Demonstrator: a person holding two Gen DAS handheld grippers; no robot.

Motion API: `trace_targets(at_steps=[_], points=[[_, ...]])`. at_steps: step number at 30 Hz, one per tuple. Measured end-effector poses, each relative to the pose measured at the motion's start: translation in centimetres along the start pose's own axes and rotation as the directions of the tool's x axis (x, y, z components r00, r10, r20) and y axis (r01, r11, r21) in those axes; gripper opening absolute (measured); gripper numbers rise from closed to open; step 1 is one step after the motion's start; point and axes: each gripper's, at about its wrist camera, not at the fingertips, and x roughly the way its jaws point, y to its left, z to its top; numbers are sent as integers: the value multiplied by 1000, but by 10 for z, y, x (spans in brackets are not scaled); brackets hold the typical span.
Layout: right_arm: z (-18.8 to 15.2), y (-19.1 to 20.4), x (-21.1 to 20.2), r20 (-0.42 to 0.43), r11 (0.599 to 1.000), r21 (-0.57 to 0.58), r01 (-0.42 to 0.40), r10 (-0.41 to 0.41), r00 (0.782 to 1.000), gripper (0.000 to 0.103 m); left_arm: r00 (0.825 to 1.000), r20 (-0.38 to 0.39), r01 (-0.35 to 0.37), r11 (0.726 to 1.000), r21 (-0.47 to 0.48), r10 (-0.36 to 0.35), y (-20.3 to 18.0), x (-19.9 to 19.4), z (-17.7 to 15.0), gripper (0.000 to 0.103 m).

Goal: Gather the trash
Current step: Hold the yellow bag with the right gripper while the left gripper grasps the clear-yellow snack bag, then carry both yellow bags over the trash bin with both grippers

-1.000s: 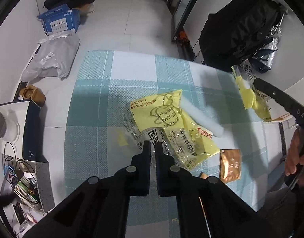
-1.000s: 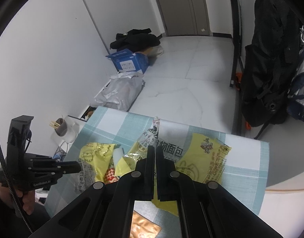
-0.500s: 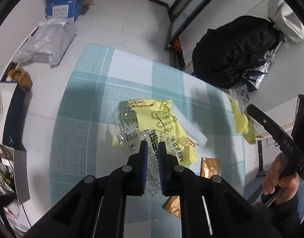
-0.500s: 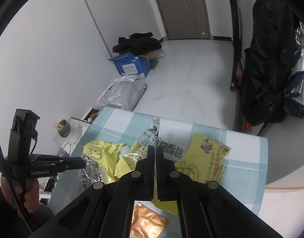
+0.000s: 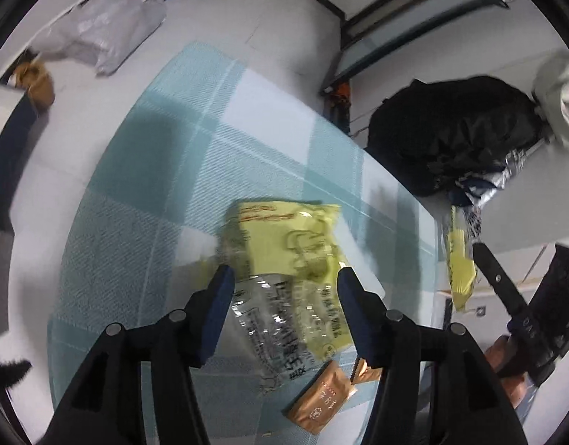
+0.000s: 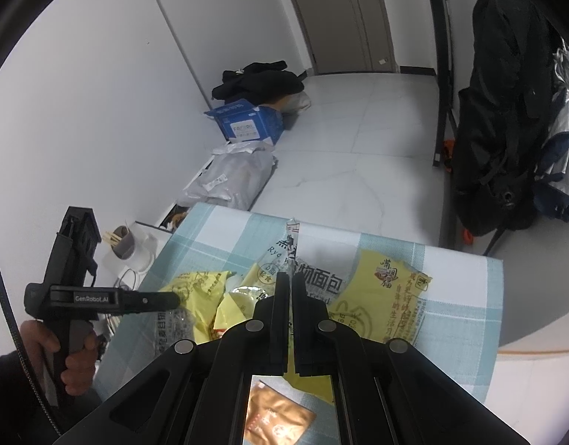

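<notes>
My left gripper (image 5: 284,282) hangs low over the checked tablecloth (image 5: 165,193), and its jaws are opening. A crumpled yellow and clear wrapper (image 5: 284,244) lies on the cloth between the fingers (image 5: 221,293); the pads stand apart from it. A brown sachet (image 5: 321,400) lies just nearer on the table. My right gripper (image 6: 292,278) is shut on a clear and yellow bread wrapper (image 6: 381,289), held up off the table. In the left wrist view that right gripper (image 5: 477,248) shows at the right with its wrapper (image 5: 459,263) dangling. The left gripper (image 6: 175,299) appears in the right wrist view over the yellow wrapper (image 6: 203,285).
A black backpack (image 6: 503,118) hangs at the right beyond the table. On the floor lie a grey mailing bag (image 6: 232,178), a blue box (image 6: 247,122) and dark clothes (image 6: 258,81). A cup with sticks (image 6: 123,244) stands left of the table's edge.
My left gripper has gone from shut to well apart, rolled, and sunk closer over the yellow and clear wrapper. The right gripper has kept still, shut on its wrapper.
</notes>
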Motion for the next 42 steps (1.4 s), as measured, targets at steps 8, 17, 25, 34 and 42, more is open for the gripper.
trace_targets(at_steps=[8, 17, 25, 34, 42], points=[[-2, -4, -5, 1, 1000, 11, -2, 2, 1000, 1, 999, -5, -32, 997, 73, 32, -12, 5, 0, 4], [-4, 0, -25, 46, 999, 32, -9, 8, 999, 1, 997, 59, -66, 989, 130, 59, -32, -18, -10, 0], [-13, 20, -69, 126, 1000, 20, -4, 1, 992, 1, 978, 198, -117, 962, 246, 68, -62, -70, -39, 0], [-32, 38, -150, 241, 1000, 25, -6, 0, 970, 1, 965, 264, -99, 937, 335, 8, -110, -110, -63, 0], [-52, 33, -237, 355, 999, 41, 31, -44, 934, 1, 952, 291, -58, 875, 481, -97, -182, -136, -92, 0]])
